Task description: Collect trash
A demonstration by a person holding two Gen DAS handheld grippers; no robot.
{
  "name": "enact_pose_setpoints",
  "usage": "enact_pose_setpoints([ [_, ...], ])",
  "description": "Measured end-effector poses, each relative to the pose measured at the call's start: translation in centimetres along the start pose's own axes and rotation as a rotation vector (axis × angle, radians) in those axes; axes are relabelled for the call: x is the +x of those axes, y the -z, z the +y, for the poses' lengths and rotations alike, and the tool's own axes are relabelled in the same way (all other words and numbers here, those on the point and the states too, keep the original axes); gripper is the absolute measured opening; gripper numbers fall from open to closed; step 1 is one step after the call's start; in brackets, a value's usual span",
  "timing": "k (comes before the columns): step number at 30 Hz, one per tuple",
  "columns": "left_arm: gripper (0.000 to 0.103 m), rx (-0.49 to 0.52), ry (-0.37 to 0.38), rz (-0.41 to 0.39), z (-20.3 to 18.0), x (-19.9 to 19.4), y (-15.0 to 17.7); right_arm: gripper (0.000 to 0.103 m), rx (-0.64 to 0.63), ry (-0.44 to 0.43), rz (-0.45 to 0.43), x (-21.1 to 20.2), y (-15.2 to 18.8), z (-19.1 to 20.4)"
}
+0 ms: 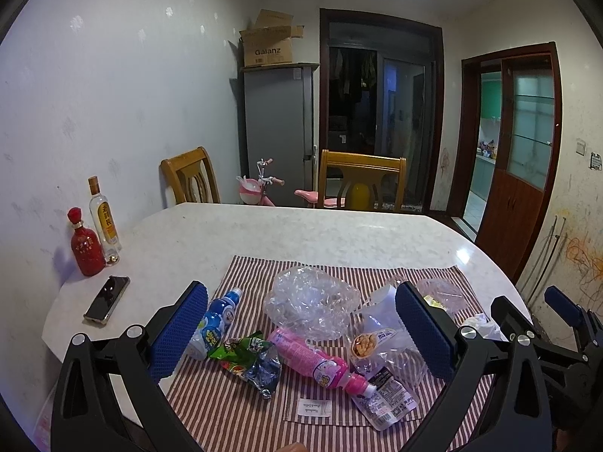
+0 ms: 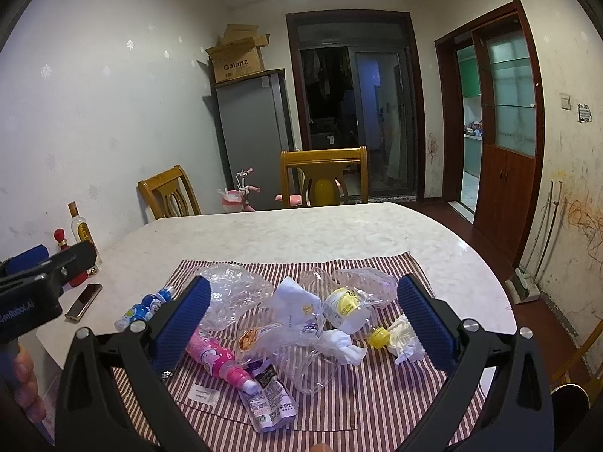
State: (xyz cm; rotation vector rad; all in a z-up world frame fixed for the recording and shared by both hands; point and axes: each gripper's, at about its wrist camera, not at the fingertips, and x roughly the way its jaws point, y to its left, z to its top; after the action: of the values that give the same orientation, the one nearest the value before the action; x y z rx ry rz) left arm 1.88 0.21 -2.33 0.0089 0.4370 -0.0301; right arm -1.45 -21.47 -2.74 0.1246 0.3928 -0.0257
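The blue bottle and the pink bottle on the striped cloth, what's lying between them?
A crumpled green snack wrapper lies between the blue bottle and the pink bottle, seen in the left wrist view.

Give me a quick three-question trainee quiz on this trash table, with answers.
1. True or false: the pink bottle stands upright.
2. What lies left of the striped cloth, near the red bottle? A) phone B) spoon C) cup
3. Fill in: both the left gripper and right gripper are ____.

Key: 1 false, it lies on its side; 2 A, the phone; 3 open.
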Motion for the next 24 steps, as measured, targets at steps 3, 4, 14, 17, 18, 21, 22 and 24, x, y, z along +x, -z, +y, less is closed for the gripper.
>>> enact_pose_setpoints([
  [3, 0.097, 0.002, 0.004, 0.008, -0.1, 0.3, 0.0, 0.1, 0.001, 0.004, 0.002, 0.1, -0.1, 0.0],
  [4, 0.097, 0.002, 0.005, 0.011, -0.1, 0.4, 0.0, 0.1, 0.0, 0.005, 0.003, 0.1, -0.1, 0.0],
  [14, 0.097, 0.008, 0.013, 0.03, -0.3, 1.7, -0.2, 0.1, 0.0, 0.003, 0.022, 1.1, -0.3, 0.1],
  [17, 0.097, 0.009, 0.017, 0.033, -0.4, 2.1, -0.4, 0.1, 0.0, 0.002, 0.028, 1.5, -0.4, 0.1],
  [18, 0.097, 0.01, 0.019, 0.034, -0.4, 2.3, -0.4, 0.1, -0.001, 0.002, 0.03, 1.7, -0.4, 0.1],
  [21, 0.097, 0.008, 0.022, 0.036, -0.3, 2.7, -0.6, 0.1, -0.001, 0.002, 0.036, 2.0, -0.5, 0.1],
  [22, 0.097, 0.008, 0.022, 0.036, -0.2, 2.8, -0.6, 0.1, -0.003, 0.002, 0.037, 2.2, -0.6, 0.1],
  [24, 0.097, 0.011, 0.011, 0.034, -0.1, 3.1, -0.5, 0.1, -0.027, 0.005, 0.035, 2.6, -0.8, 0.2],
])
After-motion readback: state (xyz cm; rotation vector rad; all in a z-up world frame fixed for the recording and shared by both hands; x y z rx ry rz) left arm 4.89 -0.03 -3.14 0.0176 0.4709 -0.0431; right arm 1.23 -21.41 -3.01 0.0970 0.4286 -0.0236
